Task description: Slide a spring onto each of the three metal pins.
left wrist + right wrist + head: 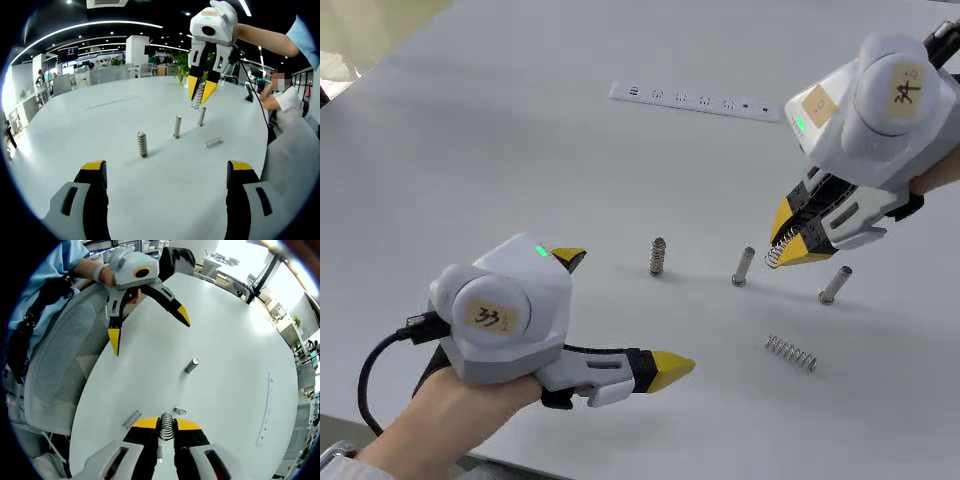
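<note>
In the head view, the first pin wore its spring, while the middle pin and third pin stood bare and a loose spring lay on the white table. The right gripper pinched the held spring close beside the middle pin, so about a third seemed done. In the left gripper view, the left gripper was spread and empty, facing a bright open-plan office. In the right gripper view, a mesh chair stood at the round table's edge.
</note>
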